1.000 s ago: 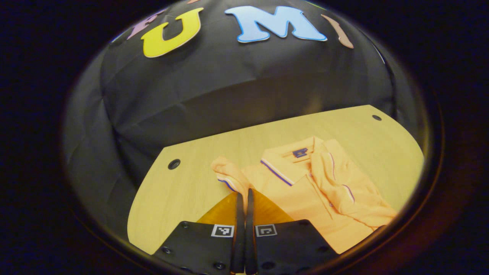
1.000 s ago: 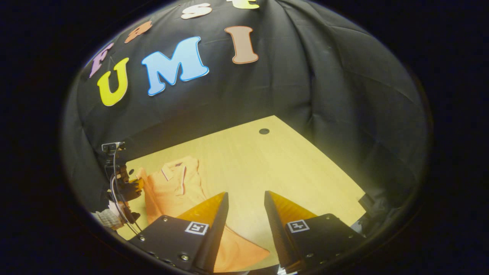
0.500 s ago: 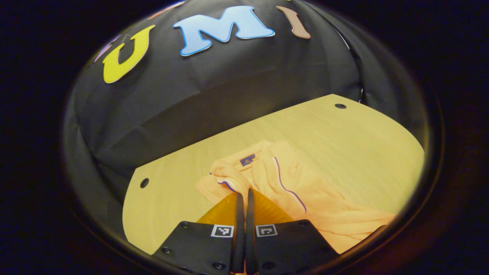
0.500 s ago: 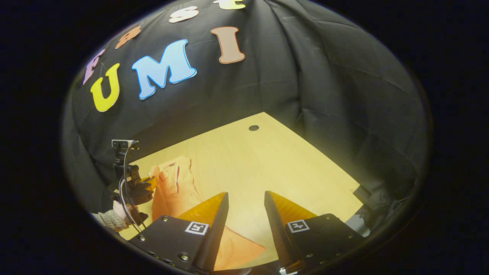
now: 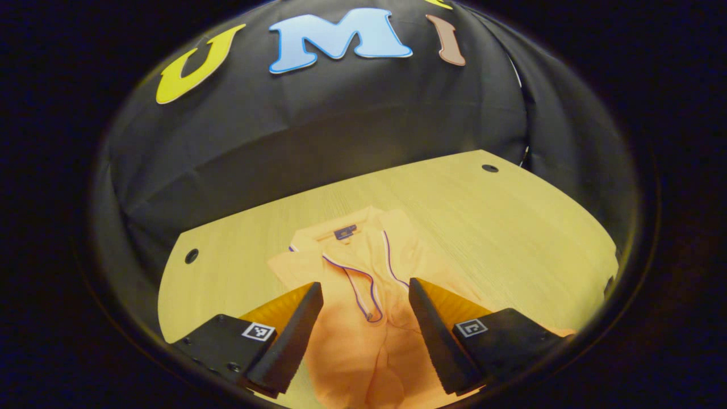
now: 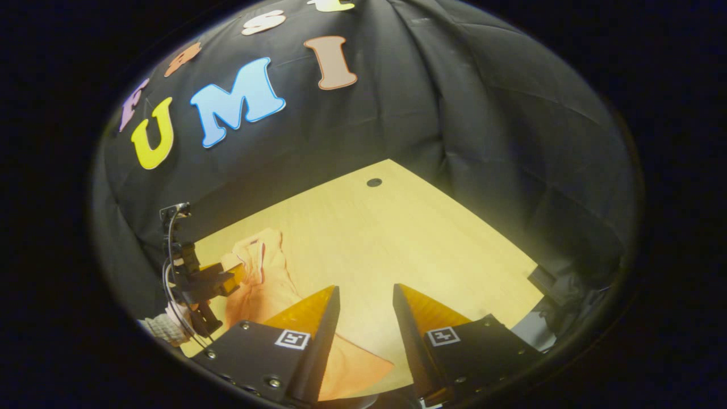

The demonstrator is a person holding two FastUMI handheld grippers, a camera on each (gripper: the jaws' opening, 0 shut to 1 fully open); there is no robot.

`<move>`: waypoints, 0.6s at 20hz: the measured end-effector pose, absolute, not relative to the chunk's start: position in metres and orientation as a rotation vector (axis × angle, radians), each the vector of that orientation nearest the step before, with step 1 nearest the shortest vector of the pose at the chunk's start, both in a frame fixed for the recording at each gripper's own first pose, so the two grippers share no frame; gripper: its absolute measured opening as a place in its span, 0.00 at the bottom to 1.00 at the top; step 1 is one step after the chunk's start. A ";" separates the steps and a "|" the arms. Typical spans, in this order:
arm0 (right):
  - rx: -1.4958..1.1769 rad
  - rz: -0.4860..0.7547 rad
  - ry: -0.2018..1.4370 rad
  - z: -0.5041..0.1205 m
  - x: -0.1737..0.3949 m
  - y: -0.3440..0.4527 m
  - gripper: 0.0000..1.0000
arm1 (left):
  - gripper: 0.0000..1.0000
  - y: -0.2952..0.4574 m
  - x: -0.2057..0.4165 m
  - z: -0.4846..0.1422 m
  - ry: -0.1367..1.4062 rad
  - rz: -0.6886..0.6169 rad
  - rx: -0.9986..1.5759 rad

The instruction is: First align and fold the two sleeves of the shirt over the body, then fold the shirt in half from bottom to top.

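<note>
The orange polo shirt (image 5: 352,346) lies flat on the wooden table (image 5: 511,227), collar (image 5: 345,232) at the far end. Both sleeves are folded onto the body: one sleeve (image 5: 318,267) on the left and the other sleeve (image 5: 406,255) on the right, their striped cuffs meeting near the middle. My left gripper (image 5: 363,287) hovers open over the shirt's chest, holding nothing. In the right gripper view the shirt (image 6: 264,278) lies far to the left, its bottom corner (image 6: 355,363) under my open right gripper (image 6: 365,289). The left gripper (image 6: 232,277) hangs above the collar end.
The table has round cable holes (image 5: 191,255) (image 5: 489,168) near its far corners, one hole (image 6: 374,182) also at the back. Bare wood (image 6: 426,244) stretches to the right of the shirt. A person's hand and sleeve (image 6: 162,329) hold the left gripper.
My left gripper has opened and let go of the sleeve, which now lies folded across the body. The right gripper has stayed open and drifted only slightly.
</note>
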State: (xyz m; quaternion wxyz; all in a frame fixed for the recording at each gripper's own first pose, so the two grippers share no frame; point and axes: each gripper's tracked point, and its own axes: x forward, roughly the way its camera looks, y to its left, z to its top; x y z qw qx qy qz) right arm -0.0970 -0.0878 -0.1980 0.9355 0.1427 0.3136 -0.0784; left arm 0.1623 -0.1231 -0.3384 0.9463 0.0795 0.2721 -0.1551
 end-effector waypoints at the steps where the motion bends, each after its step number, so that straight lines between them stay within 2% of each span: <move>1: 0.288 -0.145 0.643 -0.200 -0.094 -0.085 0.60 | 0.97 -0.118 0.159 -0.330 0.543 -0.310 0.150; 2: 0.283 -0.128 0.648 -0.202 -0.091 -0.082 0.60 | 1.00 -0.111 0.153 -0.321 0.531 -0.303 0.144; 4: 0.271 -0.087 0.660 -0.206 -0.085 -0.075 0.60 | 0.98 -0.099 0.139 -0.306 0.514 -0.296 0.130; 6: 0.255 -0.039 0.673 -0.211 -0.079 -0.065 0.60 | 1.00 -0.082 0.121 -0.294 0.504 -0.284 0.114; 7: 0.246 -0.013 0.683 -0.215 -0.076 -0.060 0.55 | 1.00 -0.072 0.113 -0.289 0.501 -0.266 0.106; 8: 0.237 0.013 0.697 -0.219 -0.073 -0.055 0.55 | 1.00 -0.062 0.102 -0.285 0.504 -0.250 0.092; 9: 0.228 0.040 0.710 -0.224 -0.072 -0.048 0.61 | 1.00 -0.053 0.089 -0.284 0.513 -0.240 0.072; 12: 0.192 0.118 0.759 -0.240 -0.068 -0.031 0.64 | 1.00 -0.027 0.048 -0.291 0.554 -0.209 0.044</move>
